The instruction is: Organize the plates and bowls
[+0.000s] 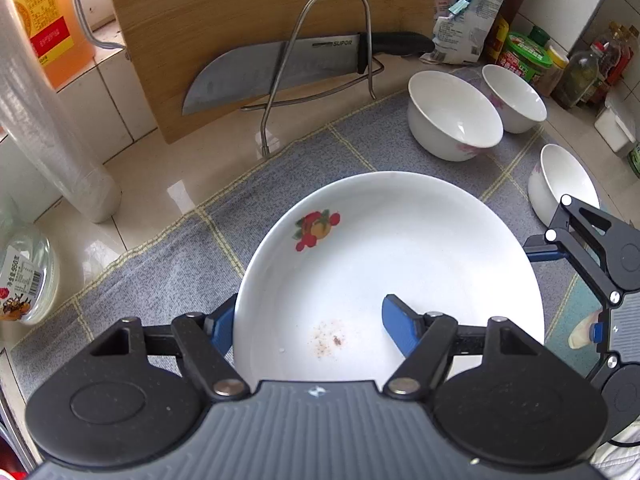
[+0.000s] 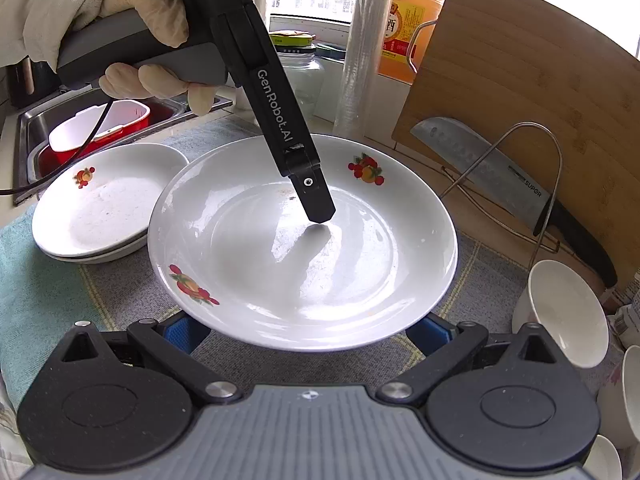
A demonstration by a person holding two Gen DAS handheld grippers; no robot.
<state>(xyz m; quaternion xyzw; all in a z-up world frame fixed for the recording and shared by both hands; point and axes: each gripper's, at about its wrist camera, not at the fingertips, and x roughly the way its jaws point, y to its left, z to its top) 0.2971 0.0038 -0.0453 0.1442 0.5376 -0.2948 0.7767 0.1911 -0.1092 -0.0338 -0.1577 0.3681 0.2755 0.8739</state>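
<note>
Left gripper [image 1: 308,326] clamped plate [image 2: 304,240] rim — crumbs inside. Right gripper [image 2: 308,332] fingers apart beneath near edge. Bowls [image 1: 454,116] empty, right.

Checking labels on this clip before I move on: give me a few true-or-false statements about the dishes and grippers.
1. The left gripper is shut on the big plate's rim. True.
2. The knife lies flat on the cloth. False: it stands on edge against the cutting board.
3. More plates are stacked near the sink. True.
4. The bowls are nested in one pile. False: they stand unstacked on the cloth.
</note>
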